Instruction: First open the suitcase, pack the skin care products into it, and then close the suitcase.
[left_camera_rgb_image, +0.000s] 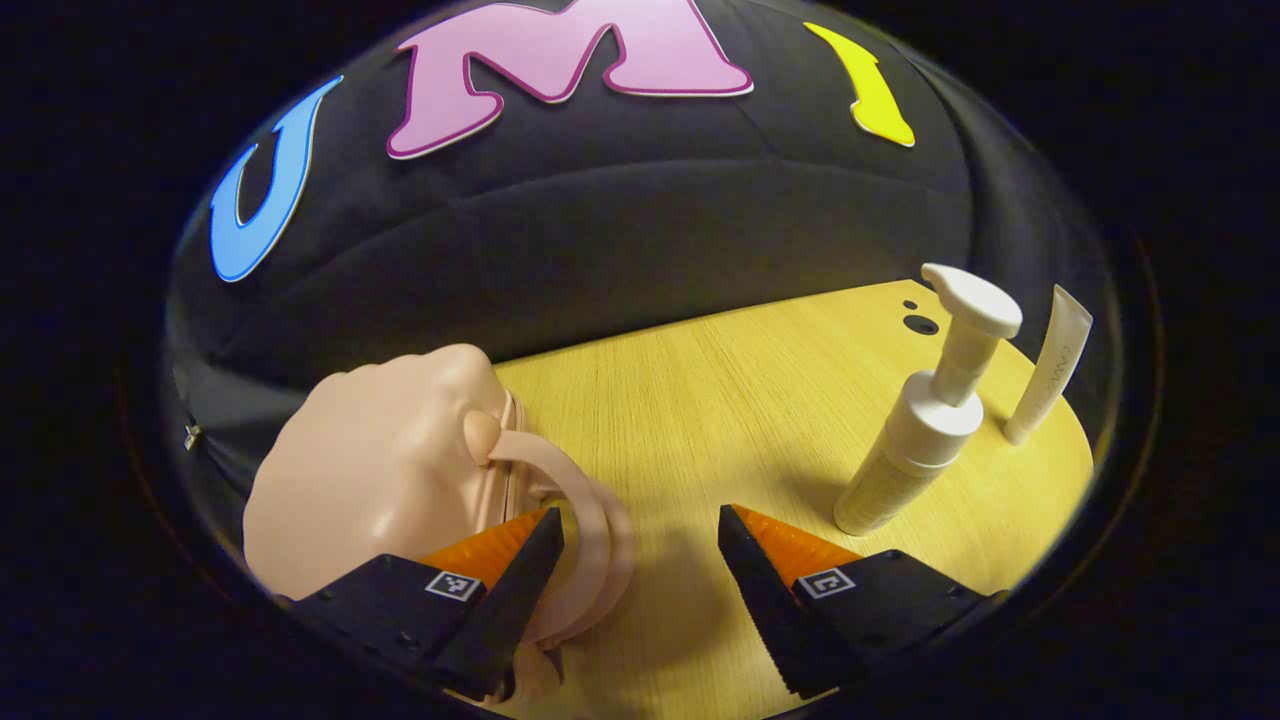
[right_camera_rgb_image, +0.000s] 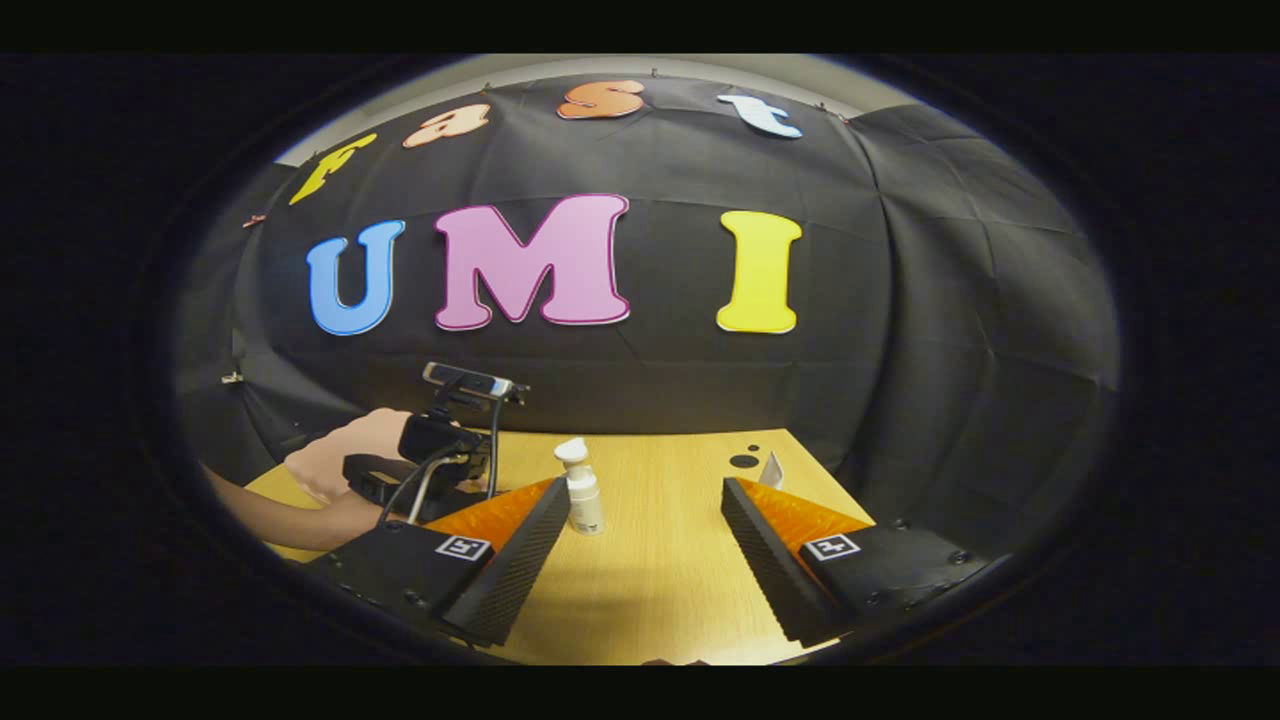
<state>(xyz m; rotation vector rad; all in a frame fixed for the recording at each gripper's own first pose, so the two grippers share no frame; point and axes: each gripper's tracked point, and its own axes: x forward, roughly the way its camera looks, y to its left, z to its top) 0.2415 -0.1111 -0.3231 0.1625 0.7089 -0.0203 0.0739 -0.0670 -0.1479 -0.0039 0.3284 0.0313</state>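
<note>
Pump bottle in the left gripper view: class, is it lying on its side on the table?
No, the pump bottle stands on its base on the wooden table, beside the white tube.

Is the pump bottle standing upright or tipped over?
Upright. The pump bottle stands on its base on the wooden table, pump head on top; the right gripper view shows it standing too.
</note>
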